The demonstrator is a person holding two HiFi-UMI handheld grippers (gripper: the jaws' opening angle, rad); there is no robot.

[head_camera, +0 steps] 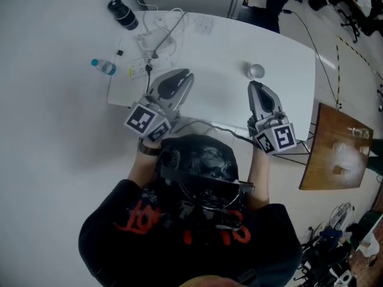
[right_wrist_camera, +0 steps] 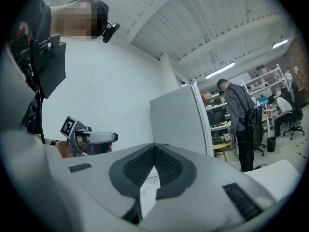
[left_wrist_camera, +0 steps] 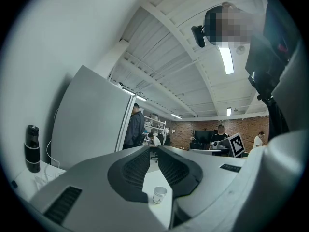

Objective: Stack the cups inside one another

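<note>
One cup (head_camera: 256, 71) is all I can spot. It's on the white surface (head_camera: 221, 109) at 12 o'clock of my right claw (head_camera: 256, 88), just ahead of the tip. It's tiny from up top, so it might be a few nested together, honestly can't say.

Right claw is squeezed fully together with nothing in it. Left claw (head_camera: 181, 78) sits at roughly 9 o'clock from the right one, well apart from the cup. Its jaws are only a sliver apart and empty too, and through that slit I see the cup standing upright further out.

Black bottle (head_camera: 122, 14) is way off at 11 o'clock near the far corner, with a tangle of cables (head_camera: 157, 46) beside it.
</note>
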